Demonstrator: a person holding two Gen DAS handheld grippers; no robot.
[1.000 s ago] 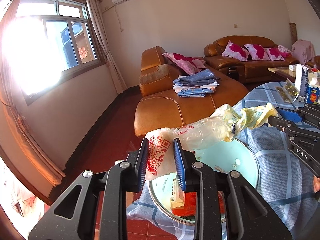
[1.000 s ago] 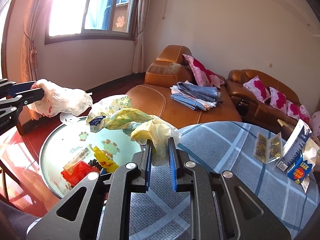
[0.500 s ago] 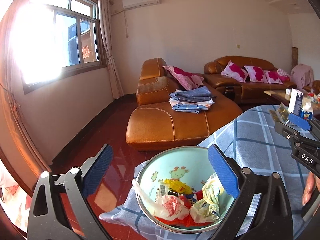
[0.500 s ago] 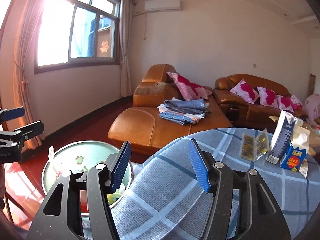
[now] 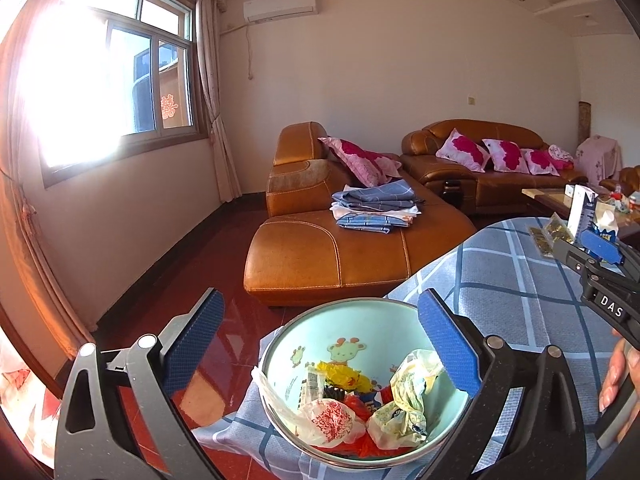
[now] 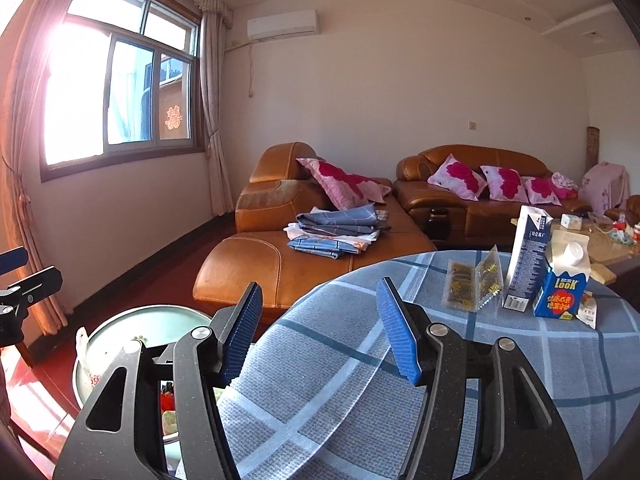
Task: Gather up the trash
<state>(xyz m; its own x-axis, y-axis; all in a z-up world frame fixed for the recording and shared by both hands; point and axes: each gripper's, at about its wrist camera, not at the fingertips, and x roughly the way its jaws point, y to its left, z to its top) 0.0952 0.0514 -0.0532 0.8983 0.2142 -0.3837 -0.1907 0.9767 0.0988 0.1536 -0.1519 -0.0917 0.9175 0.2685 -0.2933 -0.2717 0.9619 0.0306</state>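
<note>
Left tool (image 5: pixel 320 344): blue pads wide apart, nothing between them, poised over the pale-green enamel basin with cartoon animals (image 5: pixel 362 322). A second ago it pinched a white plastic bag with red print (image 5: pixel 330 420); that bag now lies inside the basin.

Right tool (image 6: pixel 320 328): pads apart, empty, over the blue-and-grey checked cloth on the round tabletop (image 6: pixel 500 380). A second ago it pinched a crumpled yellow-and-white wrapper (image 5: pixel 402 400); that wrapper now lies in the basin too, beside the bag, on top of red and yellow scraps.

Reading: both pieces dropped together, so this load is delivered. Both tools are free for another pick.

Still out on the tabletop, far right: tall white-and-navy carton (image 6: pixel 528 256), blue gable-top carton with white cap (image 6: pixel 562 280), clear sachets with gold print (image 6: pixel 474 284). Cannot tell whether these count as trash.

Writing:
- "LooK" on the blue carton, red Chinese characters below, not legible.
- "DAS" on the right tool's body, seen from the left wrist.
- Red double-happiness paper-cut on the window (image 6: pixel 173 117).
- Red print on the bag too crumpled to read.
</note>
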